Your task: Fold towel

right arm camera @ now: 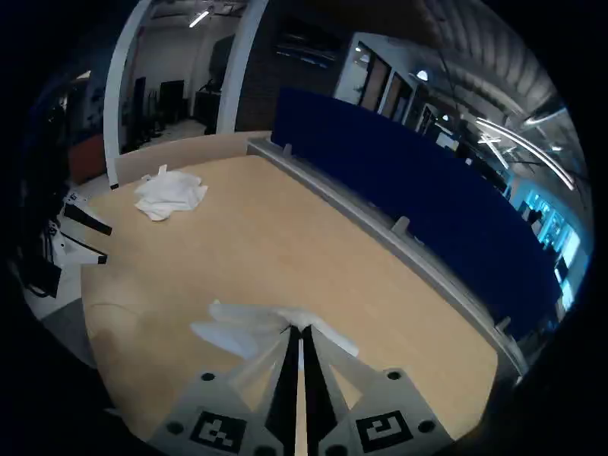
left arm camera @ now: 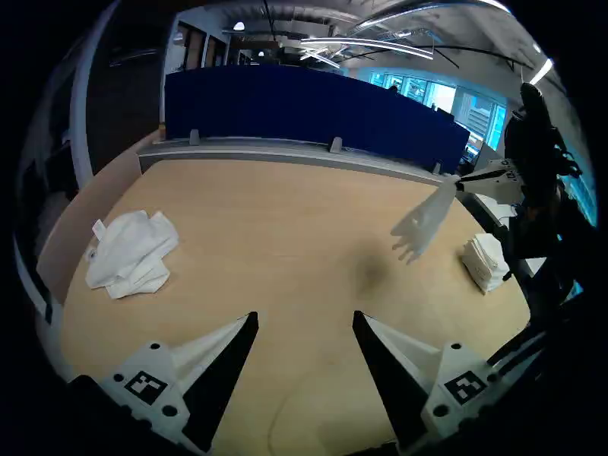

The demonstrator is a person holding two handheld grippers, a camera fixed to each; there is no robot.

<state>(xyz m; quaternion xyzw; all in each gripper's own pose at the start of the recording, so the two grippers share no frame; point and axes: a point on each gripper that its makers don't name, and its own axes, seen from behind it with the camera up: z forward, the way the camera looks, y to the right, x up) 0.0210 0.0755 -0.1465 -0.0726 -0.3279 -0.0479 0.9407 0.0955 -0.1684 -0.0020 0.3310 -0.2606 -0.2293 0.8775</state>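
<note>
Towel [right arm camera: 232, 328]: pinched in closed right gripper [right arm camera: 302, 333], lower centre; left gripper [left arm camera: 304, 319] open, empty; rec. left takes free corner, spread flat on bench [left arm camera: 258, 220] before folding.

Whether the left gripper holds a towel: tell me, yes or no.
No: the left gripper stands open above the table, gripping nothing.

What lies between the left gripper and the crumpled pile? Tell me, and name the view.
Bare tabletop. In the left gripper view, nothing sits between the open left gripper and the crumpled pile.
</note>
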